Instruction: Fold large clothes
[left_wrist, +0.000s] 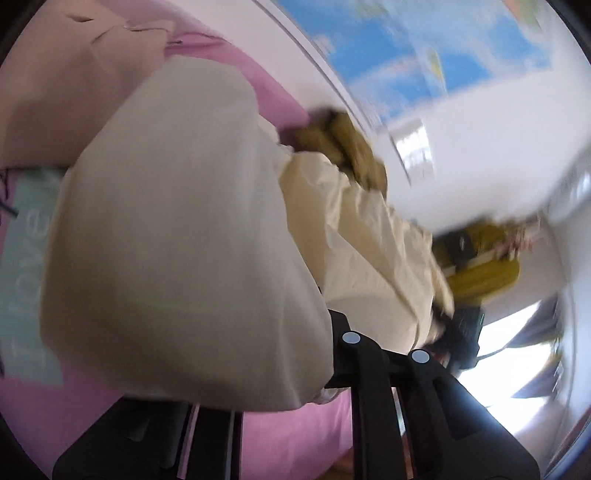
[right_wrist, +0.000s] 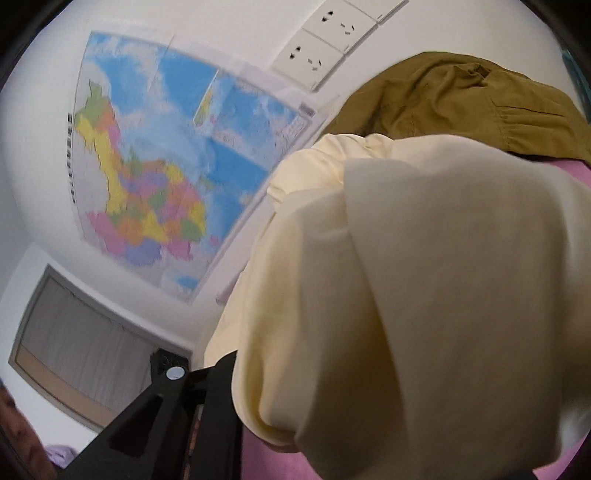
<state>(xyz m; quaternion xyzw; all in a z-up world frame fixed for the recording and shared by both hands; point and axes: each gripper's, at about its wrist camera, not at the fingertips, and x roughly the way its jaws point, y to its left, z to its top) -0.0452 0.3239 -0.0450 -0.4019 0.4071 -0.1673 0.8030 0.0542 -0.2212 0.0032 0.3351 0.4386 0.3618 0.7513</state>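
A cream garment (left_wrist: 184, 240) fills the left wrist view, draped over my left gripper (left_wrist: 325, 354) and hiding its fingertips; the jaws look shut on its cloth. The garment stretches away to my right gripper (left_wrist: 454, 332), small at the right in that view. In the right wrist view the same cream garment (right_wrist: 424, 295) hangs over my right gripper (right_wrist: 266, 376), whose left finger (right_wrist: 207, 380) shows; the cloth runs between the fingers. The garment is lifted above the pink bed sheet (left_wrist: 295, 443).
An olive-brown garment (right_wrist: 461, 99) lies on the bed by the wall, also in the left wrist view (left_wrist: 347, 147). A beige cloth (left_wrist: 74, 81) lies at the far left. A map poster (right_wrist: 159, 166) and wall sockets (right_wrist: 325, 48) are on the white wall.
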